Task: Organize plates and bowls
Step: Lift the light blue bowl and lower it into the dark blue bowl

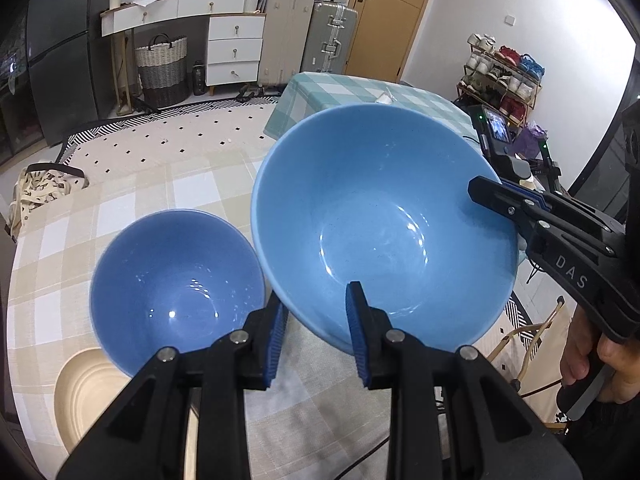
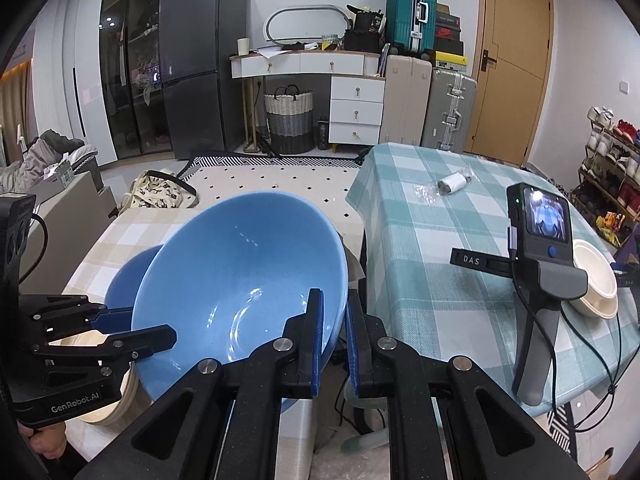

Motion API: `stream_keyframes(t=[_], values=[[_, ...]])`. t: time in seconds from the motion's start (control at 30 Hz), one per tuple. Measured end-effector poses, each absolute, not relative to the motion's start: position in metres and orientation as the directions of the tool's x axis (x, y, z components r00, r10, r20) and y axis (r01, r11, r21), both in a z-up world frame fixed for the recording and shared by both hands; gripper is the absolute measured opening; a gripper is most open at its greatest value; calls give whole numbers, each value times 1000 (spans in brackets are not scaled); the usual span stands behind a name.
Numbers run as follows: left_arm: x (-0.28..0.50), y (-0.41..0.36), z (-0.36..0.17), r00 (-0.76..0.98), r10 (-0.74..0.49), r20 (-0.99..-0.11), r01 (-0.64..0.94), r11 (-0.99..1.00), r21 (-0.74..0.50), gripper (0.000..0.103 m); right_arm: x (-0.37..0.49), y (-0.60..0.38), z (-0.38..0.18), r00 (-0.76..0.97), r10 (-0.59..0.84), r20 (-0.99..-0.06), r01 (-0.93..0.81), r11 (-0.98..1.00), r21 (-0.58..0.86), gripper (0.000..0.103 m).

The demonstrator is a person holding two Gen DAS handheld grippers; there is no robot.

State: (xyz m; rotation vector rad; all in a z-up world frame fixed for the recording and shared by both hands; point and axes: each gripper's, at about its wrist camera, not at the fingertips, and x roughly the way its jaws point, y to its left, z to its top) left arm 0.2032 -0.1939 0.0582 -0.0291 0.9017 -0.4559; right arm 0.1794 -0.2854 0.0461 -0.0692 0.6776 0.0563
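Left wrist: both tongs (image 1: 316, 332) (image 1: 486, 196) grip the large blue bowl (image 1: 380, 220).

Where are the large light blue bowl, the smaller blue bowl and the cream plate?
large light blue bowl (image 1: 380, 216), left wrist view, inner wall.
smaller blue bowl (image 1: 176, 280), left wrist view, inside.
cream plate (image 1: 88, 396), left wrist view, ridged rim.

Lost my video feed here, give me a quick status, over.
Left gripper and right gripper both clamped on large light-blue bowl, held tilted above the table. Smaller blue bowl and cream plate below.
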Motion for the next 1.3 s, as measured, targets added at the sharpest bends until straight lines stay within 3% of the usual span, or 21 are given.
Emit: stream_keyframes(t=[1.3], values=[[196,-105,73,624,-312,-717,251,948,-194,27,189,-197,63,807,144,-573,-202,979,-39,13]])
